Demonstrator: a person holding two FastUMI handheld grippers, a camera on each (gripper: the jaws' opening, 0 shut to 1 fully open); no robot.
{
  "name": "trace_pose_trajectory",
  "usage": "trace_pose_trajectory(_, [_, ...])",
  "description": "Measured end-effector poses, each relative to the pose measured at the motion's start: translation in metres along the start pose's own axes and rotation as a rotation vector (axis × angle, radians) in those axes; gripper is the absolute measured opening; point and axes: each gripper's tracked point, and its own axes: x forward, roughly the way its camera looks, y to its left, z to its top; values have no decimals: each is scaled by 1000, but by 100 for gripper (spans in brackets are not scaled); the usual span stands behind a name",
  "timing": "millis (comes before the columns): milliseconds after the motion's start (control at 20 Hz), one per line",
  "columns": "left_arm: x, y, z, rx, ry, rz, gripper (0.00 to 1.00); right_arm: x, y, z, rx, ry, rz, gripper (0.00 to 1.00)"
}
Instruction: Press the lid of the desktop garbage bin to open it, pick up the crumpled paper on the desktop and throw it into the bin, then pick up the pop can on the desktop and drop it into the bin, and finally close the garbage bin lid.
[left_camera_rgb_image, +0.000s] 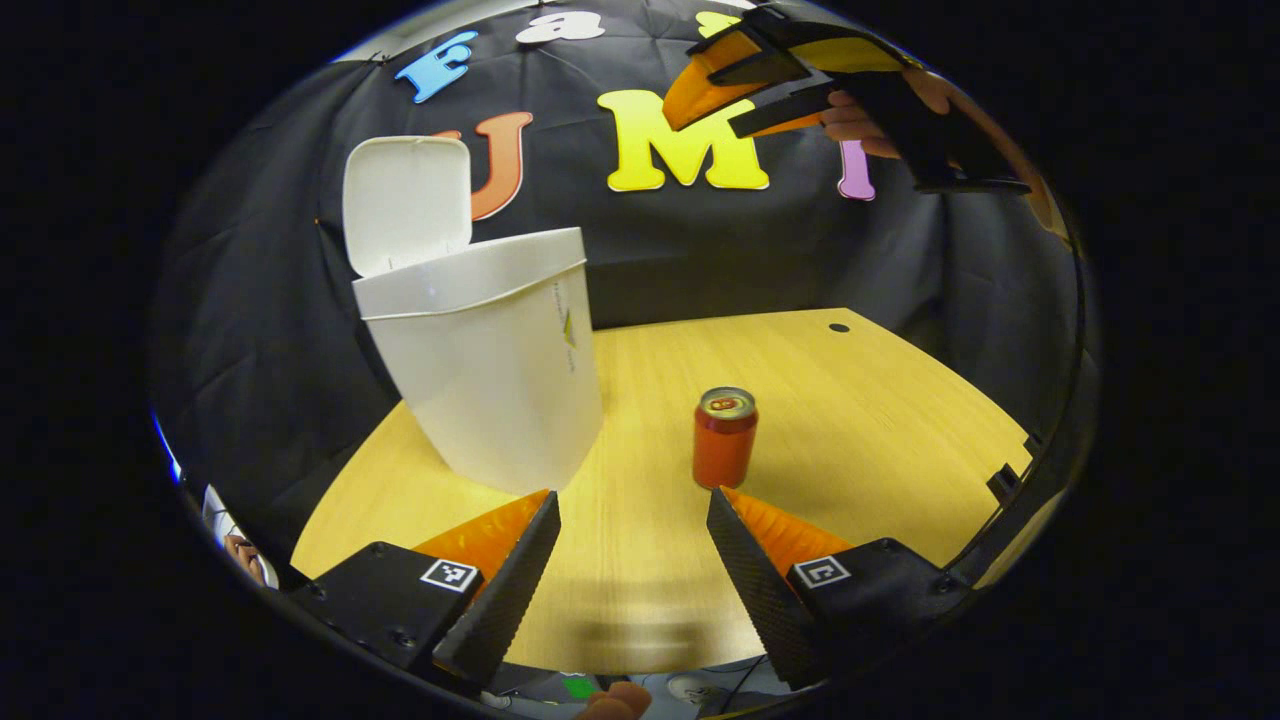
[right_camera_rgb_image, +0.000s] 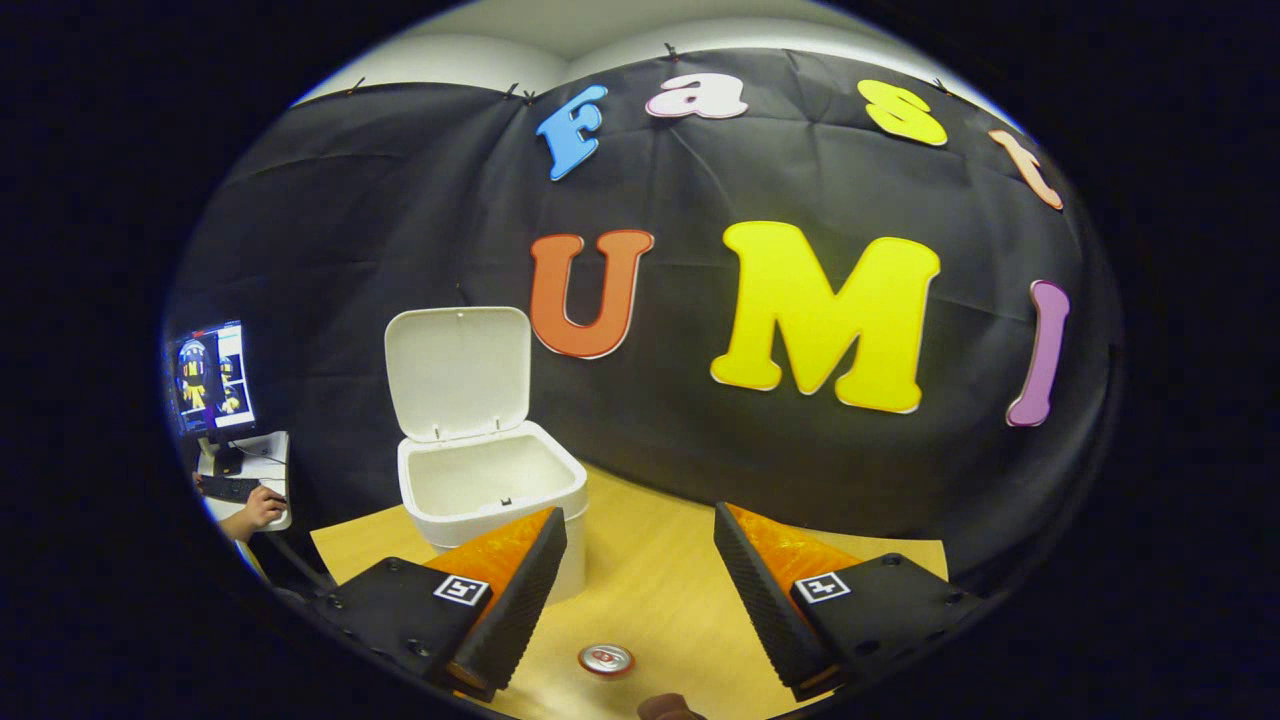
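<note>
On the wooden desk, the can stands upright beside the open bin; both your grippers gape empty. Likely light, slick, dentable: grip mid-body.

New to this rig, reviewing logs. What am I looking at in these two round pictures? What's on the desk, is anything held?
There is no robot arm here. A person holds a two-finger gripper in each hand, and a fisheye camera rides on each one, looking forward along its fingers.

The left gripper view shows the left gripper low over a wooden desk, open and empty. Just ahead stands an upright can, and to its left a white bin with its lid flipped up. At top right, a hand holds the other gripper high.

The right gripper view looks down from higher. The right gripper is open and empty, with the can's top just below it. No crumpled paper is visible on the desk; I cannot tell whether it is in the bin.
</note>
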Motion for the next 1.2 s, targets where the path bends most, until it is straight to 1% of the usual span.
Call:
trace_pose_trajectory(250, [41,-44,-17,37,10,-84,98,-44,-65,-39,18,53,-147,95])
trace_pose_trajectory(400, [65,-61,-25,39,25,-93,98,-65,-90,-59,32,99,-217,95])
trace_pose_trajectory(600, [92,-68,-24,-9,43,-92,98,-76,-114,-73,21,157,-270,94])
trace_pose_trajectory(700, [108,-69,-21,-16,40,-89,99,-81,-132,-72,-20,164,-307,94])
trace_pose_trajectory(750, [116,-73,-21,-19,51,-104,98,-82,-140,-69,-28,165,-318,95])
trace_pose_trajectory(850, [128,-71,-22,-30,62,-101,99,-83,-153,-66,-31,170,-351,95])
trace_pose_trajectory(1050, [154,-68,-21,-27,71,-110,99,-80,-159,-79,4,212,-372,94])
trace_pose_trajectory(1200, [170,-67,-20,-11,79,-113,98,-79,-158,-89,-10,242,-376,95])
